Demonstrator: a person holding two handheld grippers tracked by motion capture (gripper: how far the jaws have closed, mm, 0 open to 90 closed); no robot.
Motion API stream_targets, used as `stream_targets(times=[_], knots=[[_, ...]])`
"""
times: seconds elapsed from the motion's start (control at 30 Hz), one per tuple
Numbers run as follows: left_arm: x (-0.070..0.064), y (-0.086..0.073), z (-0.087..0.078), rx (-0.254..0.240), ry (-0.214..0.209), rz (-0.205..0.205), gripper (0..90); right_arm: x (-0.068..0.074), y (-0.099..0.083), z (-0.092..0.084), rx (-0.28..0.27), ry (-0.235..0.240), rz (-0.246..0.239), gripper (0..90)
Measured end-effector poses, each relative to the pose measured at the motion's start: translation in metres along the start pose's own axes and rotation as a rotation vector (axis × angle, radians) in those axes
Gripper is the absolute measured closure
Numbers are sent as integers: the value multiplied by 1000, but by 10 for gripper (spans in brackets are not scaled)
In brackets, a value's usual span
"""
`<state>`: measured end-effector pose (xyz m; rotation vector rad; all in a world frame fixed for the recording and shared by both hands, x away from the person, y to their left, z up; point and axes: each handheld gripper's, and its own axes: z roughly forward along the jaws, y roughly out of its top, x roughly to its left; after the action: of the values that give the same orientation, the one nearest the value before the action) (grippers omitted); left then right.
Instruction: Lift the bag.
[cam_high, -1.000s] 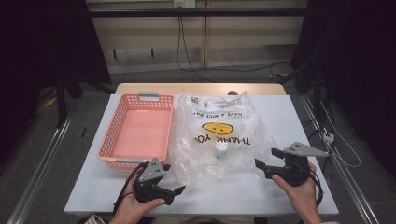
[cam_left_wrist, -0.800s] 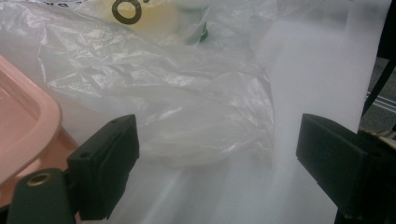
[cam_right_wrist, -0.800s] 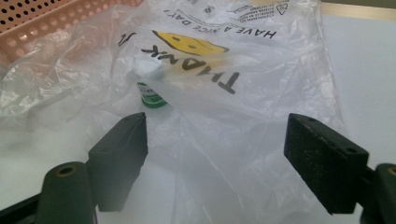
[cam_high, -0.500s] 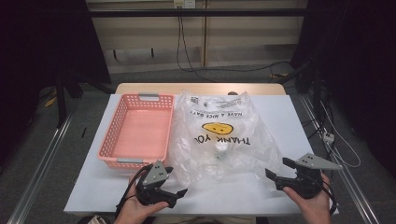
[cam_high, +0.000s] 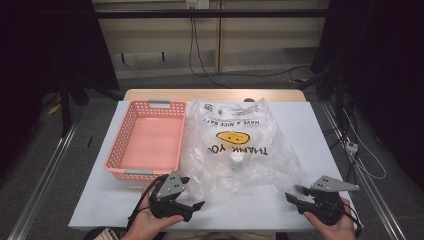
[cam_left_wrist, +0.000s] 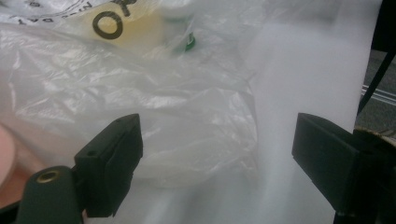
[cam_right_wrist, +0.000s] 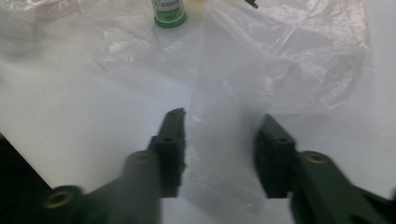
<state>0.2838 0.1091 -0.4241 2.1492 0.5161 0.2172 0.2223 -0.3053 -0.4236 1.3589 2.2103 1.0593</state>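
Observation:
A clear plastic bag (cam_high: 235, 150) printed with a yellow smiley lies crumpled on the white table (cam_high: 310, 130). Inside it stands a small bottle (cam_high: 236, 159) with a green band, also seen through the film in the left gripper view (cam_left_wrist: 180, 28) and the right gripper view (cam_right_wrist: 169, 13). My left gripper (cam_high: 196, 192) sits at the bag's near left corner, open wide (cam_left_wrist: 217, 154), with the film's edge lying between its jaws. My right gripper (cam_high: 294, 193) is off the bag's near right corner. Its jaws (cam_right_wrist: 219, 149) have just been closing and stand half apart around a strip of the film, without pressing on it.
A pink slotted basket (cam_high: 117, 150) stands left of the bag, close to my left gripper. The table's near edge runs just under both hands. Cables hang off the right side, and dark curtains and a floor with cables lie beyond the far edge.
My right gripper has drawn back toward the near edge and slightly right, and its jaws have narrowed. The left gripper has barely moved.

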Motion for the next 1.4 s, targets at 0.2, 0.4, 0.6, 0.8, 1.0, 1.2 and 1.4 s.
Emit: stream_targets(times=[0.2, 0.4, 0.6, 0.8, 1.0, 1.2, 1.4], knots=[[-2, -3, 15, 54, -22, 24, 156, -4, -4, 6, 34, 28, 26, 898], [-1, -5, 30, 122, -16, 69, 219, -5, -4, 7, 37, 42, 39, 900], [4, -8, 38, 175, -13, 65, 555, -4, -4, 10, 45, 51, 38, 900], [13, -9, 33, 171, -13, -8, 867, -6, -3, 12, 42, 63, 54, 900], [19, -5, 22, 122, -38, -39, 893, -9, 1, 13, 0, 104, 76, 900], [22, -3, 9, 75, -35, -63, 893, -12, 7, 13, -45, 131, 85, 900], [24, 3, 0, 37, -36, -78, 894, -11, 14, 13, -66, 141, 69, 900]])
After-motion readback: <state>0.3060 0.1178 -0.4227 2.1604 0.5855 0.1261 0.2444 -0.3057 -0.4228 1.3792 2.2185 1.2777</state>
